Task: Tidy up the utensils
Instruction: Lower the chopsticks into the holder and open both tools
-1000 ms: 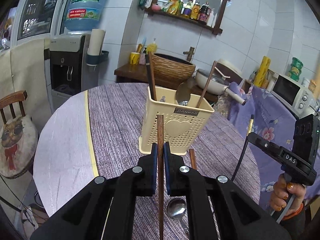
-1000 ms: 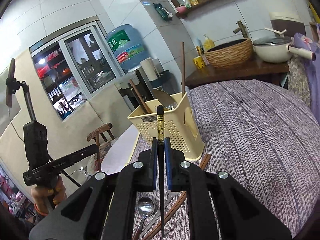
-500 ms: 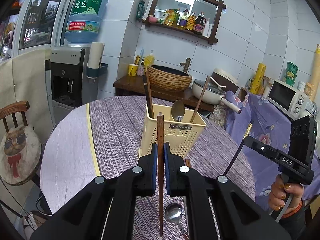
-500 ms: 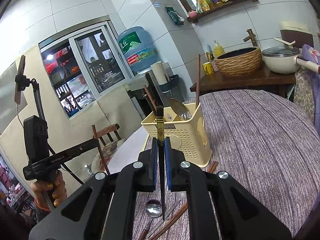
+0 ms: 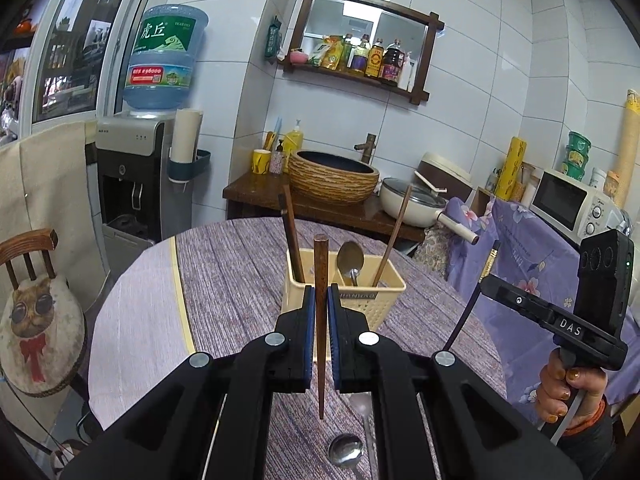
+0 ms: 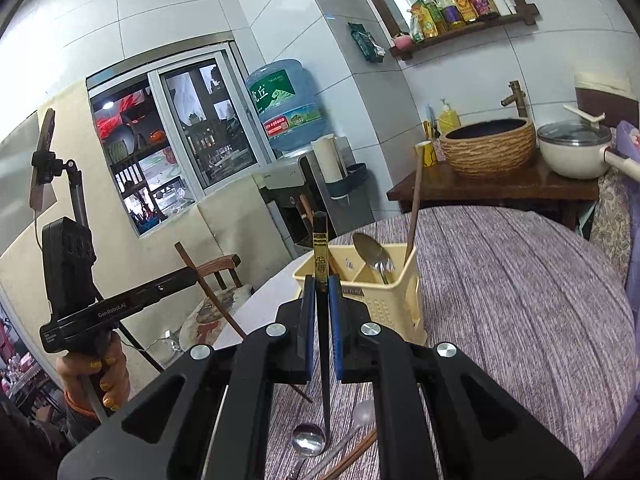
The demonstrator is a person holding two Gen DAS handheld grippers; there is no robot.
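My left gripper [image 5: 320, 300] is shut on a brown wooden chopstick [image 5: 320, 276], held upright above the table. My right gripper [image 6: 320, 292] is shut on a black chopstick with a gold band [image 6: 320, 248], also upright. A cream plastic utensil holder [image 5: 378, 300] stands on the table beyond both grippers; it also shows in the right wrist view [image 6: 394, 300]. It holds two brown chopsticks and a metal spoon [image 5: 350, 258]. On the table below lie a metal spoon [image 5: 346, 450] and, in the right wrist view, spoons [image 6: 308, 438] and a brown chopstick [image 6: 352, 456].
The round table [image 5: 224, 264] has a purple striped cloth. A chair with a cat cushion [image 5: 32, 316] stands at the left. A side counter with a woven basin [image 5: 332, 176] and a pot [image 5: 412, 202] is behind. A water dispenser [image 5: 132, 176] stands at the back left.
Both grippers have risen and drawn back from the holder, each with its chopstick still held. The holder looks smaller and lower in both views.
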